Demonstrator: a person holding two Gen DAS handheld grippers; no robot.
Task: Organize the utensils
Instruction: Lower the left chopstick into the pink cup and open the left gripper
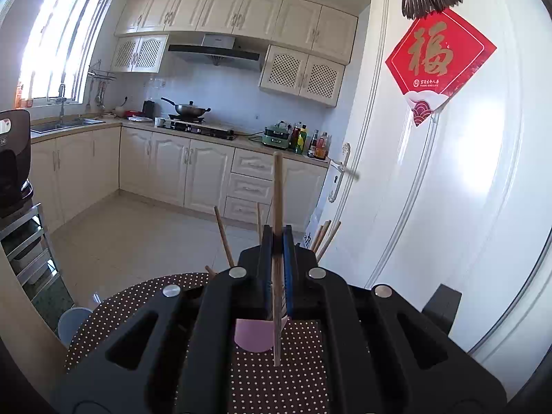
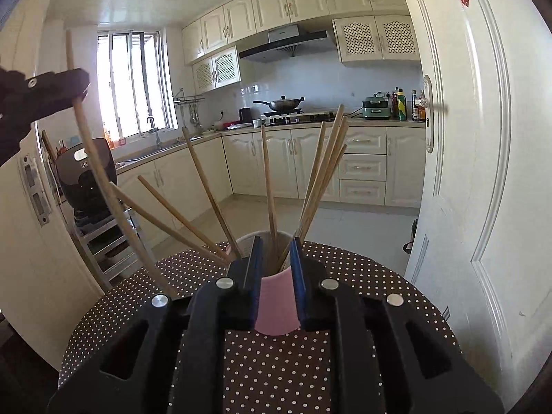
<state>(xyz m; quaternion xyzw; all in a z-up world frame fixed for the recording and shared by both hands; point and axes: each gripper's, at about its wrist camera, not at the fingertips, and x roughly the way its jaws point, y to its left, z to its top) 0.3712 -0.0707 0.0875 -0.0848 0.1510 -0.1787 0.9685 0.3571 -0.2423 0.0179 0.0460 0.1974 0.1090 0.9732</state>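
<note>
My left gripper [image 1: 277, 238] is shut on a wooden chopstick [image 1: 277, 214] that it holds upright above the dotted table. Its lower end hangs beside the pink cup [image 1: 252, 336]. In the right wrist view the left gripper [image 2: 77, 95] is at the upper left, with the chopstick [image 2: 103, 186] slanting down toward the table. My right gripper [image 2: 276, 252] is shut on the pink cup [image 2: 276, 305], which stands on the table and holds several wooden chopsticks [image 2: 270, 186] fanned out.
A round table with a brown white-dotted cloth [image 2: 276, 372] carries the cup. A white door [image 2: 483, 172] is close on the right. A metal rack with a black appliance [image 2: 86, 176] stands at the left. Kitchen cabinets and stove [image 2: 286, 107] are far behind.
</note>
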